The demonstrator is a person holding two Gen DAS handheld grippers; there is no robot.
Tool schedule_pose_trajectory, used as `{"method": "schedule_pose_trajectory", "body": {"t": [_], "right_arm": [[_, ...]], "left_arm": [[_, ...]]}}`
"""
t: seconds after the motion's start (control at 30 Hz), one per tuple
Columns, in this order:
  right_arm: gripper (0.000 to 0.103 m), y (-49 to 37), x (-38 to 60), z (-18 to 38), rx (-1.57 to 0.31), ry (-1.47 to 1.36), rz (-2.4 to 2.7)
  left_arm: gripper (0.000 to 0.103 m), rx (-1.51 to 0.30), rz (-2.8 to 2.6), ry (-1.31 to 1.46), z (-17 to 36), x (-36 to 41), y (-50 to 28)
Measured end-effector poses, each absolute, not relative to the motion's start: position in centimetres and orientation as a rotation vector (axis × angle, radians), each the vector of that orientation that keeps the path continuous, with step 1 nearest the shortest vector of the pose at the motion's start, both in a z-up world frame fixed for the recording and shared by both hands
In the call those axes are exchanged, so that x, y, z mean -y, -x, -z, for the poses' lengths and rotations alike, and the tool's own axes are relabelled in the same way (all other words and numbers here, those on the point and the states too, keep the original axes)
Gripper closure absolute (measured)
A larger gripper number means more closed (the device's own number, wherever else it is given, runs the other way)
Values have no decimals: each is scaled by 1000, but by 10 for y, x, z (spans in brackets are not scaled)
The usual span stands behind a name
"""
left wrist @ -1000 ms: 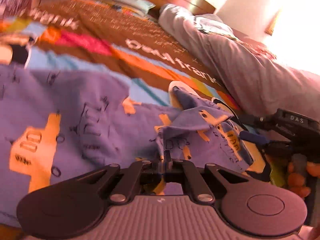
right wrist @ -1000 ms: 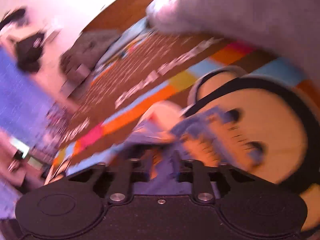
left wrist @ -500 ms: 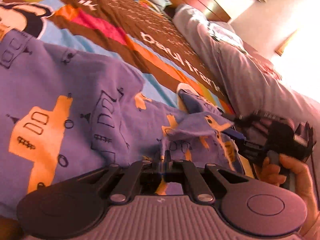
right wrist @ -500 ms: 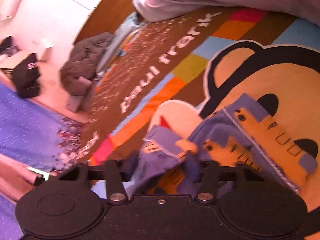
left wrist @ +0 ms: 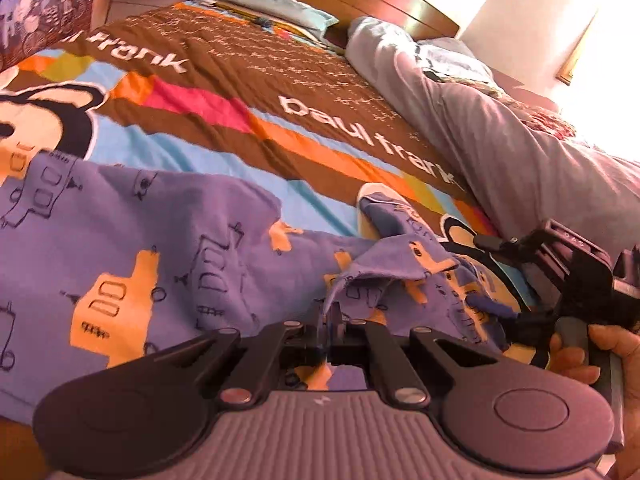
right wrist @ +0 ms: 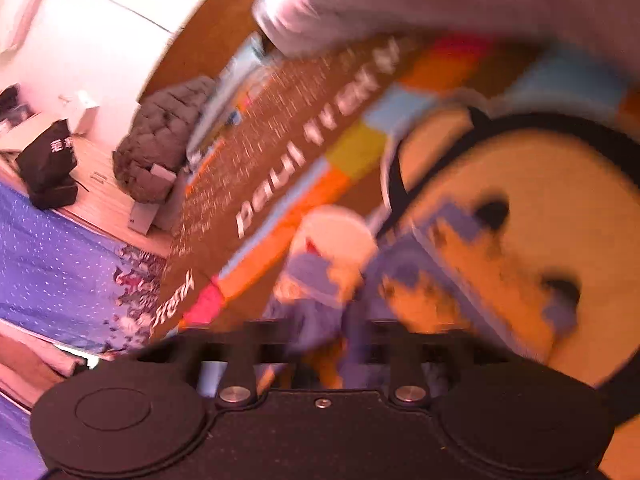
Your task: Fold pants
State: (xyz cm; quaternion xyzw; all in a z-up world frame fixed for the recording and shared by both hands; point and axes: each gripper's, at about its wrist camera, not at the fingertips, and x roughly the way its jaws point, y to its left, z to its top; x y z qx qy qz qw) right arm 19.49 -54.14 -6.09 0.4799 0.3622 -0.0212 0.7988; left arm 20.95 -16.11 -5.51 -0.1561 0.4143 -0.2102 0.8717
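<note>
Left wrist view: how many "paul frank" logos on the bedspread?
2. One white "paul frank" logo runs mid-bedspread toward the grey duvet; another, partly cut off, at upper left. More may be hidden.

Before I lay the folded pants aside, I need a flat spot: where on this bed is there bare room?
The brown lettered band of the bedspread lies bare, between the purple pants and the pillows by the headboard. It is crowded along the grey bundle of bedding and where both grippers, left and right, work the pants' edge.
</note>
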Motion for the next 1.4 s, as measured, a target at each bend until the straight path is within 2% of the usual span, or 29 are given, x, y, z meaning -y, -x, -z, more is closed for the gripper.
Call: {"method": "schedule_pose_trajectory", "body": {"t": [0.17,0.33,0.4,0.57,0.63,0.67,0.7,1.03,1.17,1.23,1.27,1.3,1.4], "right_arm": [[28,-212,534,71,-788,-1077,4],[49,-221,539,89,-768,-1141,46],[62,-221,542,96,-759,-1157,58],[72,-218,550,104,-697,-1215,57],[82,-219,549,102,-681,-1204,49],[93,-218,547,100,-673,-1185,47],[96,-219,546,98,-663,-1167,47],[98,-171,548,24,-503,-817,116],[98,-142,567,37,-642,-811,188],[98,-137,577,58,-734,-858,199],[97,-135,580,70,-778,-872,192],[96,-132,581,78,-791,-887,181],[93,-124,584,86,-788,-926,128]], "left_arm": [[102,-876,418,342,62,152,-208],[102,-883,411,347,67,146,-209],[102,-885,413,355,69,144,-209],[102,-885,410,351,68,144,-208],[102,-886,404,344,66,144,-207],[102,-887,399,340,66,145,-206],[102,-888,394,337,65,145,-206],[102,-837,452,216,36,165,-192],[101,-869,494,135,42,184,-183],[73,-884,500,112,46,187,-180],[42,-894,492,104,47,188,-179],[34,-886,482,110,45,187,-179],[34,-846,503,97,34,193,-186]]}}
